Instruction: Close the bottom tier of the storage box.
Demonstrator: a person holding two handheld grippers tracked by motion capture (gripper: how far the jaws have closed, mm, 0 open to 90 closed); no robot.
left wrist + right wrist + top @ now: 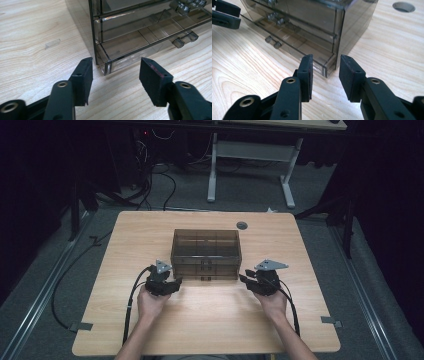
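Drawer box [206, 254]: smoky clear plastic, mid-table, we see its bottom drawer pulled slightly forward.
Left gripper [115, 72]: our jaws apart, straddling the drawer's near-left corner without touching it.
Right gripper [326, 72]: our jaws apart, the drawer's other front corner just between them, untouched.
Hands: ours flank the box front.
Table [150, 227]: pale wood, grommet [242, 225] behind the box.

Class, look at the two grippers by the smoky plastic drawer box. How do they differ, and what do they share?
The left gripper points at the drawer box's front-left bottom corner; the right gripper points at its front-right corner. The left jaws stand wider apart in their own view than the right jaws. Both are open, low over the table, touching nothing.
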